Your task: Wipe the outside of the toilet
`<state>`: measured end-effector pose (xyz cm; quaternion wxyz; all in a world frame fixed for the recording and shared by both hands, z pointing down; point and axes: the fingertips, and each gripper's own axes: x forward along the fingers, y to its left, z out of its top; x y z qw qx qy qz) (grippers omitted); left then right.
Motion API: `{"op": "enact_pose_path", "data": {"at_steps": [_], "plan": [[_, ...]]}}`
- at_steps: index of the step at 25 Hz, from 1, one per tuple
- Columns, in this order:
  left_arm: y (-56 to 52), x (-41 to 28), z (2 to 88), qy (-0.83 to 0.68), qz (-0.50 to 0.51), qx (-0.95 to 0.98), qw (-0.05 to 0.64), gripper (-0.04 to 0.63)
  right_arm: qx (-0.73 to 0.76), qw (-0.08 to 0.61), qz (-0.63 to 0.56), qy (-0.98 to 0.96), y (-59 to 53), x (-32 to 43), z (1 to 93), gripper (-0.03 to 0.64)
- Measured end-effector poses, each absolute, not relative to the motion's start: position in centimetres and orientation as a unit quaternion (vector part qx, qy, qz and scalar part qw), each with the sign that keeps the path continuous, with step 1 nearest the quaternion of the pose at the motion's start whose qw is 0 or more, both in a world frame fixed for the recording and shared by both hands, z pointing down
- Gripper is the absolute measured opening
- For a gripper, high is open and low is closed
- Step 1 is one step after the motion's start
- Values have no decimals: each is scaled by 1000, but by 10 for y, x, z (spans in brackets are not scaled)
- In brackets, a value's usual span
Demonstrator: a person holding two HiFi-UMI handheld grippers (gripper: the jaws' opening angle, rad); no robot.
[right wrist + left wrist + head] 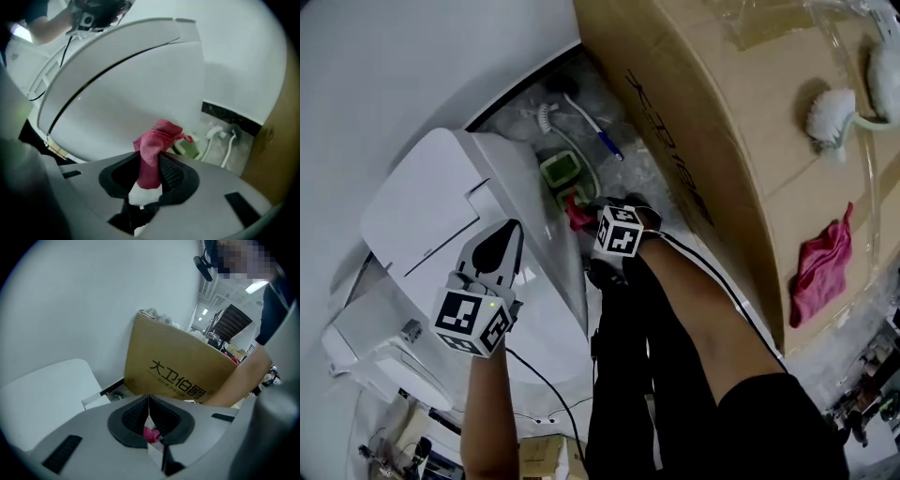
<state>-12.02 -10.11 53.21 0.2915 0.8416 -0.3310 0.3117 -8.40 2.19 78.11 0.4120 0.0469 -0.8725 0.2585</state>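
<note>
The white toilet (pixel 431 202) fills the left of the head view, and its curved side (pixel 122 89) spans the right gripper view. My right gripper (pixel 586 217) is shut on a red cloth (pixel 576 212) low beside the toilet's right flank. In the right gripper view (pixel 150 157) the cloth (pixel 157 140) sticks up bunched between the pads, close to the porcelain. My left gripper (pixel 504 234) rests over the toilet's top with its jaws shut (pixel 148 401). A bit of pink shows through the gap behind the tips.
A big cardboard box (pixel 722 122) stands close on the right, leaving a narrow gap by the toilet. In that gap lie a toilet brush (pixel 546 117), a green object (pixel 561 171) and white hoses (pixel 225 140). On the box sit a second pink cloth (pixel 820 267) and a white brush (pixel 832 112).
</note>
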Motion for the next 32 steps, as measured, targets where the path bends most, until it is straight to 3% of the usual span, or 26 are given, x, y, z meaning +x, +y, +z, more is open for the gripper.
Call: {"op": "enact_pose_path", "data": {"at_steps": [7, 14, 26, 32], "plan": [[-149, -116, 540, -334, 333, 833, 289, 17, 143, 370, 235, -887, -138, -116, 774, 124], [-177, -117, 557, -343, 361, 814, 297, 17, 159, 362, 227, -890, -200, -154, 797, 126], [-188, -116, 573, -341, 372, 805, 311, 17, 140, 369, 197, -897, -213, -188, 839, 124], [-169, -118, 575, -335, 369, 806, 321, 17, 128, 384, 204, -891, -166, -181, 850, 123]]}}
